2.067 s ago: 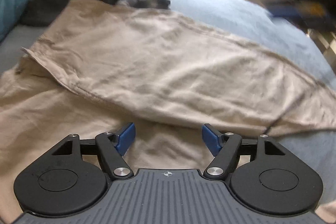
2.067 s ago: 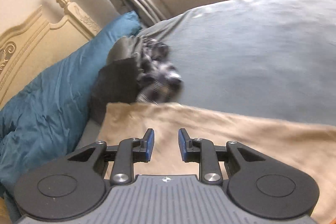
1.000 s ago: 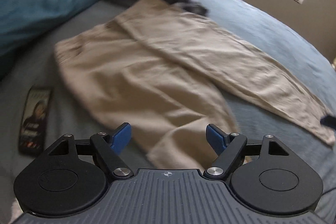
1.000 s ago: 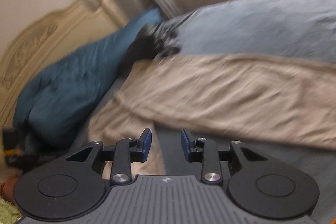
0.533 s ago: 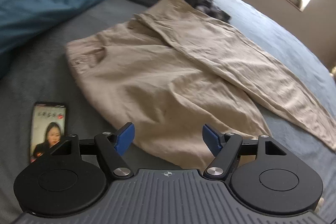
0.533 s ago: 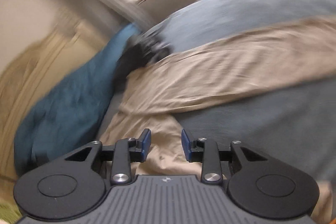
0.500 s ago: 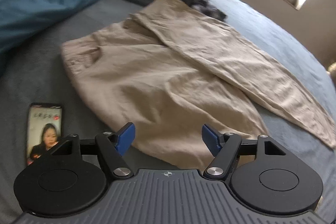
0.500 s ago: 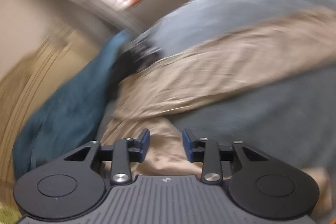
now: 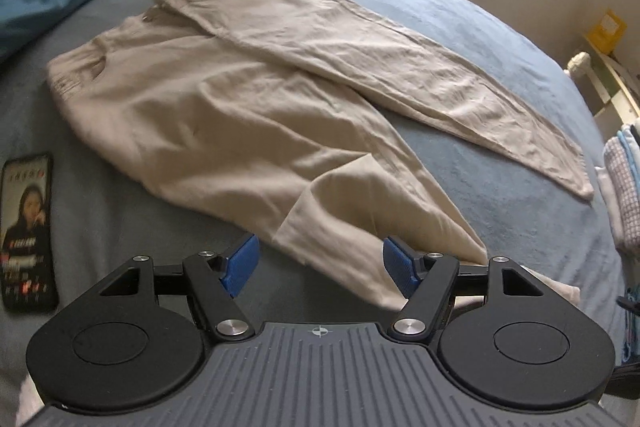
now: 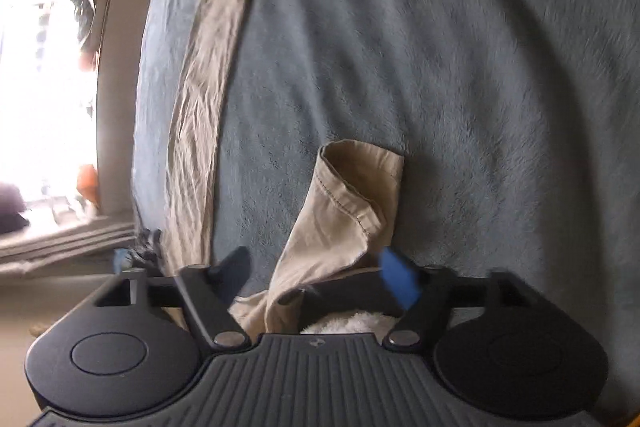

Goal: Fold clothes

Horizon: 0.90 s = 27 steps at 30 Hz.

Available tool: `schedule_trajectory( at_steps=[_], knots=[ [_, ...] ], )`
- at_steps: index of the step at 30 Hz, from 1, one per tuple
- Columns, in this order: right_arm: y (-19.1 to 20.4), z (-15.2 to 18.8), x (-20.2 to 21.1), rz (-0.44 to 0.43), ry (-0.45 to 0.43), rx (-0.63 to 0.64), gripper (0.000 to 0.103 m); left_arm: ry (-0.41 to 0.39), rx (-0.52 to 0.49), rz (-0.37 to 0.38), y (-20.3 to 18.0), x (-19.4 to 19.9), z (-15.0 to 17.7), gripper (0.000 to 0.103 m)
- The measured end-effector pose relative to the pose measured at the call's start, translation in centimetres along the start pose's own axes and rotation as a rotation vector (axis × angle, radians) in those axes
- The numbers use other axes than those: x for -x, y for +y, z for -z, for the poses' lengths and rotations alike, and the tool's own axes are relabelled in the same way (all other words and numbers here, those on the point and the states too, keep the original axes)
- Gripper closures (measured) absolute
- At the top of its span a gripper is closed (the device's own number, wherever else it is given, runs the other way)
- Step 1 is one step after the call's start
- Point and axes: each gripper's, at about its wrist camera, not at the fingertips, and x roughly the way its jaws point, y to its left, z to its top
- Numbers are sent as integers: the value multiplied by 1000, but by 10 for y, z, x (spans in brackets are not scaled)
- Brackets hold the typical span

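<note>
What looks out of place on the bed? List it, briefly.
The near leg of the beige trousers is doubled back on itself, its hem crumpled and gaping rather than flat. A lit phone lies on the blanket beside the waistband, inside the folding area.

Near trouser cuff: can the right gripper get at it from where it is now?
Probably yes. The right gripper has jaws opening, pads clear of cloth, and the near trouser cuff lies just ahead on the blue blanket with nothing in between.

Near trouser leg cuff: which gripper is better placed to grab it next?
Right. The right gripper, jaws opening, has the cuff just ahead; the left gripper sits farther up that leg.
</note>
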Motion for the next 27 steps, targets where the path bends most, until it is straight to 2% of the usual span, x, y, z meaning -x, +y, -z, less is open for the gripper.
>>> schedule_trajectory(
  at_steps=[4, 8, 9, 10, 11, 13, 15, 18, 22, 25, 27],
  knots=[
    [-12, -9, -37, -29, 95, -75, 19, -7, 52, -35, 11, 14, 3, 34],
    [-18, -11, -73, -12, 174, -136, 19, -5, 126, -65, 34, 24, 4, 34],
    [-19, -11, -79, -16, 173, -140, 22, -3, 151, -74, 41, 26, 4, 34],
    [-19, -10, -82, -12, 163, -139, 27, 0, 181, -86, 48, 27, 4, 34],
    [-17, -9, -85, -13, 155, -128, 40, 5, 215, -94, 56, 28, 4, 34],
    [-13, -10, -88, -22, 139, -99, 57, 19, 282, -92, 74, 29, 5, 35],
    [2, -14, -84, -60, 106, -37, 90, 2, 323, -96, 87, 33, 3, 35],
    [47, -24, -53, -176, 19, 109, 96, -22, 383, -100, 106, 39, 1, 35],
    [116, -33, 12, -295, -147, 373, 97, -50, 436, -76, 122, 42, -3, 36],
    [135, -41, 47, -280, -251, 449, 97, -54, 453, -65, 127, 39, -4, 36],
    [131, -45, 47, -239, -216, 398, 93, -48, 463, -57, 130, 35, -2, 36]
  ],
)
